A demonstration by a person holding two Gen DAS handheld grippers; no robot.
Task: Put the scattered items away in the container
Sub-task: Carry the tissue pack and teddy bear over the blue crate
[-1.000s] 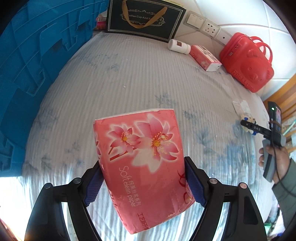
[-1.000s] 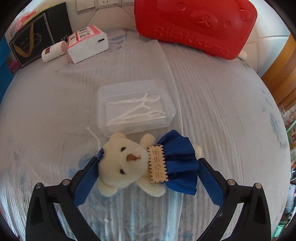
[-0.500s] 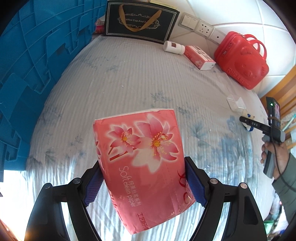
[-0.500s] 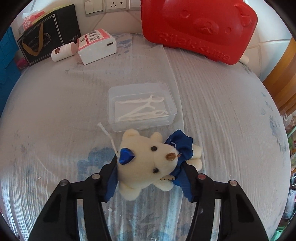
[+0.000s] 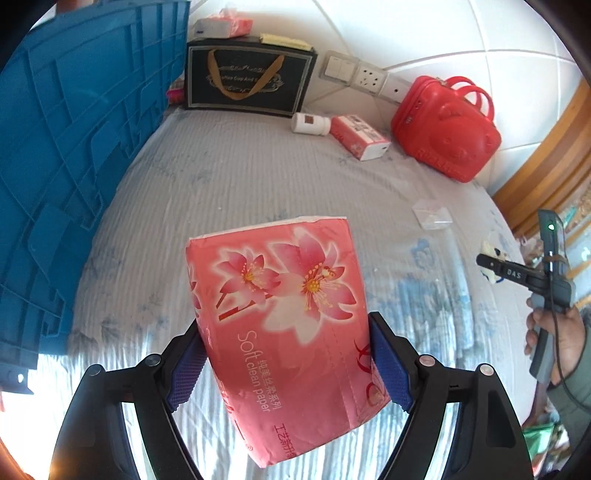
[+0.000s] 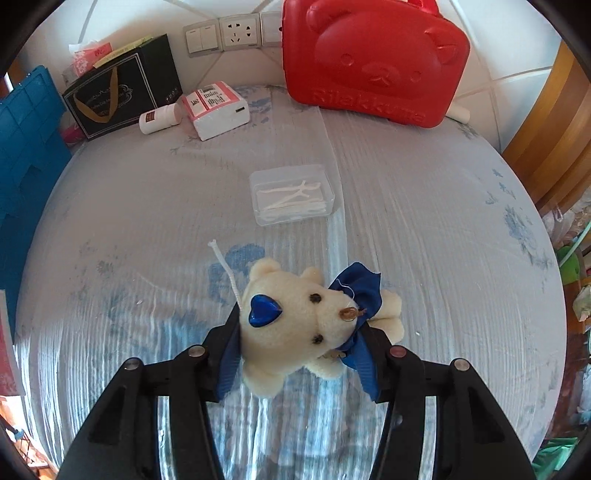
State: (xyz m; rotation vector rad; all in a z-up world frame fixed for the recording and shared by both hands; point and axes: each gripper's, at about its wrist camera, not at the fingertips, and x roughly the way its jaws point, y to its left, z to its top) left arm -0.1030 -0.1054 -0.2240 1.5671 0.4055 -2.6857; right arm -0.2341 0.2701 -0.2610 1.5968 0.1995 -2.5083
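Note:
My left gripper (image 5: 286, 363) is shut on a pink pack of tissue paper (image 5: 284, 325) and holds it above the bed. The blue crate (image 5: 74, 155) stands to its left. My right gripper (image 6: 299, 354) is shut on a cream toy bear (image 6: 295, 325) in a blue dress, lifted off the bed; it also shows at the right of the left wrist view (image 5: 493, 264). A clear plastic box (image 6: 291, 194) of floss picks lies beyond the bear. A white bottle (image 6: 159, 118) and a pink-and-white pack (image 6: 216, 109) lie at the back.
A red bear-shaped case (image 6: 373, 62) and a black gift bag (image 6: 122, 86) stand against the wall with its sockets (image 6: 236, 33). A wooden frame (image 6: 543, 140) borders the bed on the right. The crate's edge (image 6: 26, 140) shows at the left of the right wrist view.
My right gripper closed on the bear and lifted it away from the clear box. My left gripper rose with the tissue pack, nearer the crate.

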